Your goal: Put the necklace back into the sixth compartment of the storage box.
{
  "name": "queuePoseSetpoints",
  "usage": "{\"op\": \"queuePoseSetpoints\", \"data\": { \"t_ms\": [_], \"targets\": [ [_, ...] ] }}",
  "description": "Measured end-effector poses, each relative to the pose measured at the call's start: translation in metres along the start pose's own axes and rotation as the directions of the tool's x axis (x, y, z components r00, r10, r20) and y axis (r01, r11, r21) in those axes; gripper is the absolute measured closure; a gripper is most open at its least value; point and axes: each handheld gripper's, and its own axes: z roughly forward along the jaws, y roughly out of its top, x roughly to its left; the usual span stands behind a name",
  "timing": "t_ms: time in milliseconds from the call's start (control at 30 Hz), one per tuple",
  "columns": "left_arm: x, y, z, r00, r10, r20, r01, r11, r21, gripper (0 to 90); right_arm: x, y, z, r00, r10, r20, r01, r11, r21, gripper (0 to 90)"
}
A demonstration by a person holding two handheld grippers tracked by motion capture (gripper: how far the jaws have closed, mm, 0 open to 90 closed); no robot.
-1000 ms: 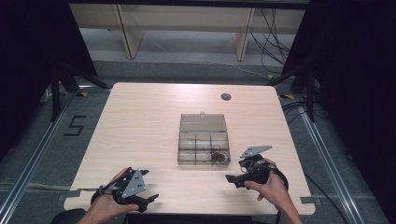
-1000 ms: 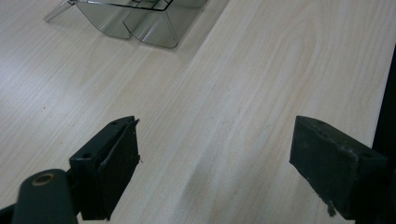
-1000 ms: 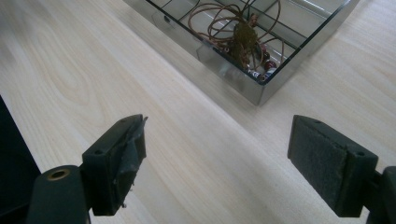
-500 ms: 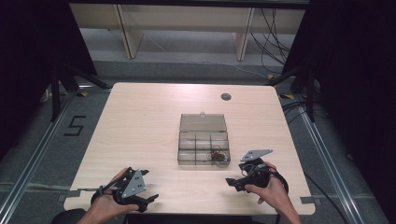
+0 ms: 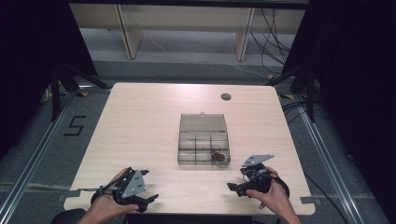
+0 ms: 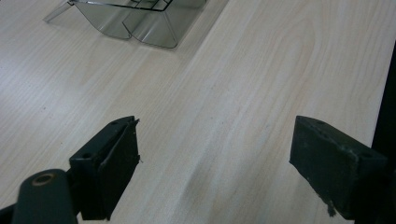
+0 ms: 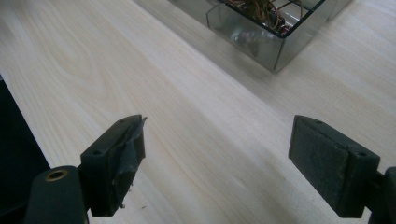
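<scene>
A clear plastic compartment box with its lid laid open lies in the middle of the wooden table. A brown tangle of small items sits in its near right compartment, also visible as the tangle in the right gripper view. My left gripper rests at the near left edge, jaws wide open over bare wood. My right gripper is held at the near right, just in front of the box's corner, jaws wide open with nothing between them.
A small round grommet sits near the table's far right edge. Shelf legs and cables lie on the floor beyond the table. A floor marking "5" is left of the table.
The right gripper has drifted slightly nearer to the person and down toward the table's front edge. The left gripper has stayed where it was.
</scene>
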Motion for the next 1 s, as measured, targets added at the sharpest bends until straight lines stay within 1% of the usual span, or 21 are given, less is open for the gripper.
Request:
{"op": "queuePoseSetpoints", "data": {
  "t_ms": [100, 133, 200, 233, 267, 300, 333, 367, 400, 467, 567, 600, 633, 733, 767, 800, 867, 900, 933, 967, 1000],
  "targets": [
    [0.0, 0.0, 0.0, 1.0, 0.002, 0.0, -0.002, 1.0, 0.009, 15.0, -0.001, -0.003, 0.003, 0.9995, -0.027, 0.016, 0.027, 0.999, -0.026, 19.3],
    [-0.001, 0.0, 0.0, 1.0, -0.005, 0.004, 0.005, 1.0, -0.002, 15.0, 0.0, -0.003, 0.001, 0.9999, -0.013, -0.005, 0.013, 1.0, -0.005, 19.3],
    [-0.001, 0.0, 0.001, 0.9999, -0.011, 0.009, 0.011, 0.9999, -0.006, 15.0, 0.0, -0.006, 0.003, 0.9999, -0.011, 0.006, 0.012, 0.999, -0.029, 19.2],
    [-0.001, 0.001, 0.0, 0.9999, -0.009, 0.011, 0.009, 1.0, 0.001, 15.0, 0.001, -0.006, 0.002, 1.0, 0.007, -0.003, -0.007, 1.0, -0.022, 19.1],
    [-0.001, 0.0, 0.0, 0.9999, -0.009, 0.012, 0.009, 1.0, -0.003, 15.0, 0.0, -0.007, 0.002, 0.9999, -0.006, 0.008, 0.006, 1.0, -0.013, 19.0],
    [-0.001, 0.0, 0.0, 0.9999, -0.009, 0.009, 0.01, 0.9999, -0.004, 15.0, 0.001, -0.008, 0.002, 0.9999, 0.008, 0.007, -0.008, 1.0, -0.009, 19.1],
    [-0.001, 0.0, 0.0, 0.9999, -0.008, 0.008, 0.008, 1.0, -0.005, 15.0, 0.002, -0.009, 0.004, 0.9998, 0.017, 0.006, -0.017, 1.0, -0.026, 19.0],
    [-0.001, 0.0, 0.0, 0.9999, -0.009, 0.007, 0.009, 0.9999, -0.007, 15.0, 0.0, -0.01, 0.003, 0.9998, -0.017, 0.01, 0.017, 1.0, -0.013, 18.9],
    [-0.001, 0.001, -0.001, 1.0, -0.006, 0.007, 0.006, 1.0, 0.007, 15.0, 0.002, -0.01, 0.002, 0.9999, 0.011, 0.0, -0.011, 1.0, -0.003, 18.8],
    [-0.001, 0.001, 0.0, 1.0, 0.002, 0.003, -0.002, 0.9999, 0.013, 15.0, 0.002, -0.012, 0.004, 0.9999, -0.001, 0.01, 0.001, 0.999, -0.035, 18.6],
    [-0.001, 0.001, 0.0, 1.0, -0.006, 0.0, 0.006, 1.0, 0.004, 15.0, 0.003, -0.014, 0.003, 0.9995, 0.003, 0.03, -0.003, 1.0, -0.015, 18.1],
    [-0.001, 0.001, 0.0, 1.0, -0.005, 0.007, 0.005, 1.0, 0.008, 15.0, 0.003, -0.015, 0.006, 0.9997, -0.016, 0.02, 0.017, 0.999, -0.047, 18.1],
    [-0.001, 0.001, 0.0, 1.0, -0.006, 0.006, 0.006, 1.0, 0.004, 15.0, 0.004, -0.014, 0.002, 0.9999, 0.005, 0.013, -0.005, 1.0, -0.019, 18.0],
    [-0.001, 0.001, -0.001, 1.0, -0.004, 0.005, 0.004, 1.0, 0.009, 15.0, 0.005, -0.017, 0.004, 0.9998, 0.012, 0.016, -0.011, 0.999, -0.038, 17.8],
    [-0.001, 0.001, 0.0, 1.0, -0.004, 0.007, 0.004, 1.0, 0.006, 15.0, 0.006, -0.018, 0.004, 0.9996, 0.018, 0.02, -0.017, 0.999, -0.037, 17.5],
    [-0.001, 0.001, 0.0, 1.0, 0.003, -0.001, -0.003, 0.9999, 0.011, 15.0, 0.005, -0.018, 0.002, 0.9998, -0.004, 0.019, 0.004, 1.0, -0.024, 16.8],
    [-0.001, 0.0, 0.0, 1.0, -0.008, 0.001, 0.008, 1.0, 0.002, 15.0, 0.006, -0.019, 0.002, 0.9998, 0.01, 0.02, -0.009, 1.0, -0.021, 16.8],
    [-0.001, 0.001, 0.0, 1.0, -0.007, 0.007, 0.007, 0.9999, 0.008, 15.0, 0.006, -0.021, 0.003, 0.999, 0.009, 0.043, -0.008, 0.999, -0.032, 16.7],
    [-0.001, 0.001, 0.0, 1.0, -0.005, 0.004, 0.005, 1.0, 0.007, 15.0, 0.007, -0.021, 0.003, 0.9993, 0.023, 0.03, -0.022, 0.999, -0.034, 16.7],
    [-0.001, 0.001, -0.001, 1.0, -0.004, 0.004, 0.004, 1.0, 0.007, 15.0, 0.007, -0.021, 0.003, 0.9999, 0.013, 0.009, -0.012, 0.999, -0.042, 16.6],
    [-0.001, 0.001, 0.0, 1.0, -0.004, 0.004, 0.004, 1.0, 0.007, 15.0, 0.007, -0.021, 0.001, 0.9997, 0.018, 0.017, -0.018, 1.0, -0.022, 16.6]
  ]
}}
